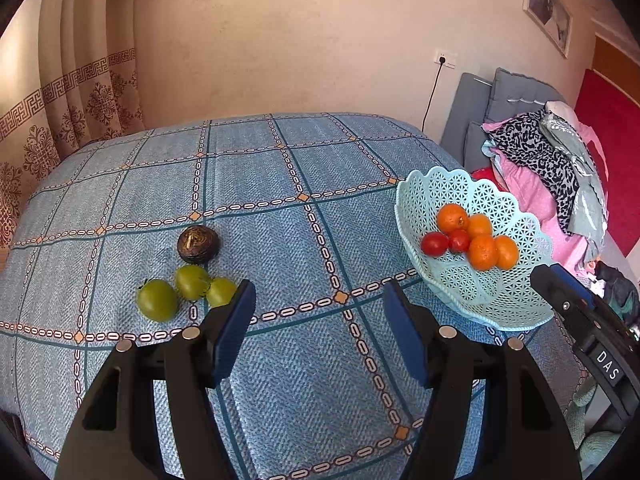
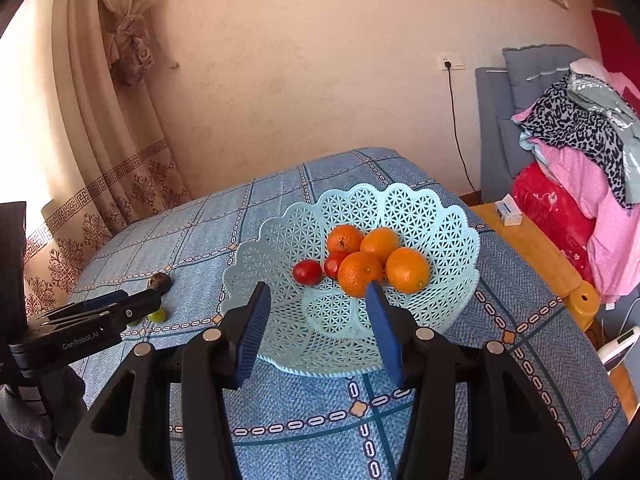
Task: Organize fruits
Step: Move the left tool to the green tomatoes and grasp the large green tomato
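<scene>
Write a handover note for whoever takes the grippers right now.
Left gripper: open, empty, above the tablecloth just right of the green fruits.
Right gripper: open, empty, at the near rim of the basket.
Done: four oranges and two red tomatoes lie in the basket.
Left: three green fruits and a dark round fruit sit on the cloth, left of the basket; they probably go in next.

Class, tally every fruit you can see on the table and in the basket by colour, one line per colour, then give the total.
Orange fruits, in the basket: 4
Red fruits, in the basket: 2
Green fruits, on the tablecloth: 3
Dark brown fruit, on the tablecloth: 1
Total: 10
</scene>
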Available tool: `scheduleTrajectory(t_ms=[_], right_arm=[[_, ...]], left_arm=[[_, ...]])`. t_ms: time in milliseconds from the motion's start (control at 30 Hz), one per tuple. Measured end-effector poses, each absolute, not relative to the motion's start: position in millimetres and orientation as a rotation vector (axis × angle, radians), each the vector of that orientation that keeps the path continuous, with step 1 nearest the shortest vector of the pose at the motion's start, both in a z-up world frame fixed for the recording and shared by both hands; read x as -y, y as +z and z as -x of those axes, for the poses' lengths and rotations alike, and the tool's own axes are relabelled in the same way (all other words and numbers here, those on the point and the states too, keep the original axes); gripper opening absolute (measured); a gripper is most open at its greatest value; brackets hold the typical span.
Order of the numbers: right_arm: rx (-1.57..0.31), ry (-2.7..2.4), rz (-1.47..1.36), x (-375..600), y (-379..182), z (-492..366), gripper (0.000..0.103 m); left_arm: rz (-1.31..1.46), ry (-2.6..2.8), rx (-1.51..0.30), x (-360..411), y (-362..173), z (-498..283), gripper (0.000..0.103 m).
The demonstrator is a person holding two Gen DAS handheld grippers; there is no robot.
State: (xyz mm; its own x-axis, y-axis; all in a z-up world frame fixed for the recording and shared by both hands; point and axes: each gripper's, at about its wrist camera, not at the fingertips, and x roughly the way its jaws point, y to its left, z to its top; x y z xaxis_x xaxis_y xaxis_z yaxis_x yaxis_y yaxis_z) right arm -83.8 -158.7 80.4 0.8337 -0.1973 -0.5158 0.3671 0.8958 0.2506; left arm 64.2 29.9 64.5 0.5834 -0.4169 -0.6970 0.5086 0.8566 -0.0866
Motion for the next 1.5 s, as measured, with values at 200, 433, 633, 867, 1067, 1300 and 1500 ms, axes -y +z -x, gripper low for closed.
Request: scheduleTrajectory(t_ms=[200, 433, 633, 867, 1067, 1300, 1500], right_arm=[[-0.509, -0.272, -0.331, 145, 82, 79, 0.050], [-0.519, -0.241, -0.297, 124, 82, 74, 0.050], [-0.540, -0.196, -0.257, 101, 79, 69, 0.050], [-0.558, -0.140, -0.234, 80, 77, 62, 0.050], [-0.580, -0.107, -0.221, 71, 74, 56, 0.050], [-0.605, -0.083, -0.222, 67, 70, 48, 0.050], [-0.640, -0.048, -0.221, 61, 64, 39, 0.050]], left_arm=[[-0.099, -0.474, -0.793, -57, 59, -77, 0.068], [-0.079, -0.413, -0.799, -85, 52, -89, 0.068], [-0.074, -0.369, -0.815, -104, 42, -101, 0.068], [-0.102, -0.335, -0.835, -109, 30, -115, 0.065], [-0.114, -0.317, -0.865, -109, 17, -130, 0.055], [-0.123, -0.322, -0.875, -106, 9, -142, 0.048], [-0.117, -0.332, -0.852, -107, 12, -143, 0.036]])
